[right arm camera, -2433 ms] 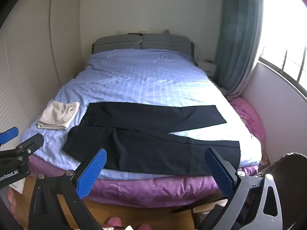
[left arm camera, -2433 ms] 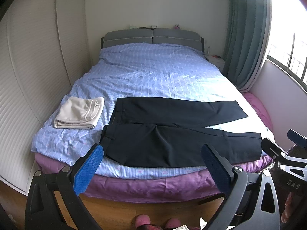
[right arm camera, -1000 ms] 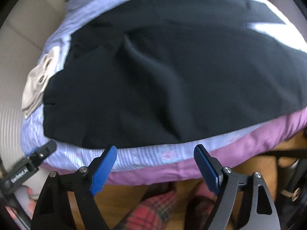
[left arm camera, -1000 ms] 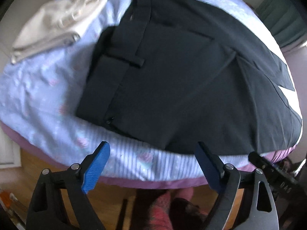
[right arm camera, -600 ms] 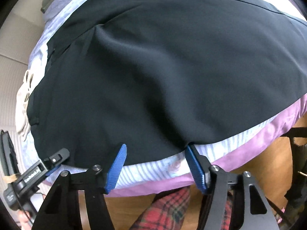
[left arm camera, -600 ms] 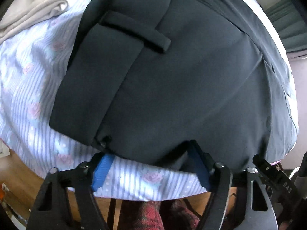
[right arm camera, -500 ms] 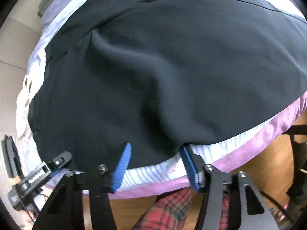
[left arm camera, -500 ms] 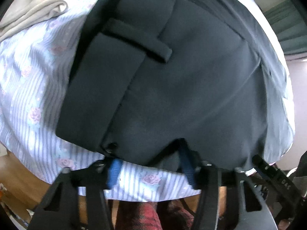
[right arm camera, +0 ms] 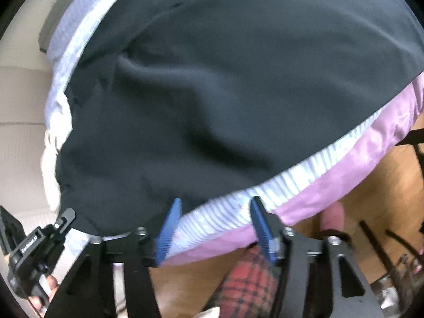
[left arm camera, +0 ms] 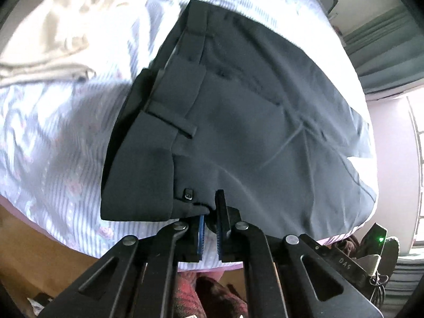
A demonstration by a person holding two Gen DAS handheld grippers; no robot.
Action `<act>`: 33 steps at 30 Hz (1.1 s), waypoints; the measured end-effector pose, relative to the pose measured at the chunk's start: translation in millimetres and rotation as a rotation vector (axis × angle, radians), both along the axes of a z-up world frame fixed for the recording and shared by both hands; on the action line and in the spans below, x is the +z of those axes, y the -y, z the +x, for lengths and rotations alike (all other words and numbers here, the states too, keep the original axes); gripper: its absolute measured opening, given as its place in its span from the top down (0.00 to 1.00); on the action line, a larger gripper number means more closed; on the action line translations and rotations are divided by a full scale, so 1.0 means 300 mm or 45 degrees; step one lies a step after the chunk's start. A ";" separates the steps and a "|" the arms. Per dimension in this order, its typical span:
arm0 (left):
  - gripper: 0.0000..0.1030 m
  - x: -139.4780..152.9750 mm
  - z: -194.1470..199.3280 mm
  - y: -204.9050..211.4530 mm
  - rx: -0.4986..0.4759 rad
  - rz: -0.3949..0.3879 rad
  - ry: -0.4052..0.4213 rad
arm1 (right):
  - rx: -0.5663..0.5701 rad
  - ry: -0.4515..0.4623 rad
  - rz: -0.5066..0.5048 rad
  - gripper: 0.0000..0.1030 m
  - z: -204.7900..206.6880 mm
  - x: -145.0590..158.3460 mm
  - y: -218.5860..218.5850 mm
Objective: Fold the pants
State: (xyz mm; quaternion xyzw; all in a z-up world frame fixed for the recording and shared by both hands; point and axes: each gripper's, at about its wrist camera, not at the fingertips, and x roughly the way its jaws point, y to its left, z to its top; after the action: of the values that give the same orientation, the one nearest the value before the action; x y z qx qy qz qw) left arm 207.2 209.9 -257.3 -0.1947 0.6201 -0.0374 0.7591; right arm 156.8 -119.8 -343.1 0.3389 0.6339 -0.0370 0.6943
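In the left wrist view, the left gripper (left arm camera: 210, 213) has just closed and pinches the near edge of the dark pants (left arm camera: 238, 122) right beside the waistband button (left arm camera: 188, 194). The waistband end sits to the left, near a folded beige garment (left arm camera: 61, 31), and the legs run off to the right across the striped sheet (left arm camera: 53, 132). In the right wrist view, the right gripper (right arm camera: 216, 220) stands spread, its jaws having just opened wider, with only sheet between them; the pants' hem edge touches its left pad (right arm camera: 169, 225). The long axis of the pants runs along the bed edge, so this hand, farther along the leg, likely needs a fresh bite.
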 end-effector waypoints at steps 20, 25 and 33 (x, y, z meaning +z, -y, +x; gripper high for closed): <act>0.93 0.150 0.122 0.029 -0.043 0.017 0.082 | 0.046 0.191 -0.323 0.89 0.269 0.266 0.126; 0.93 0.256 0.285 0.044 -0.048 0.032 0.234 | 0.103 0.272 -0.392 0.89 0.471 0.343 0.116; 0.93 0.261 0.668 0.014 -0.030 0.045 0.356 | 0.115 0.419 -0.469 0.90 0.869 0.452 0.067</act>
State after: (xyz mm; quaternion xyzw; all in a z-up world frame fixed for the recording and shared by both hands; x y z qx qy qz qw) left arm 407.5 205.8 -178.9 -0.1670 0.5109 -0.0622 0.8410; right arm 417.6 -139.9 -207.3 0.1794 0.5094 -0.0651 0.8391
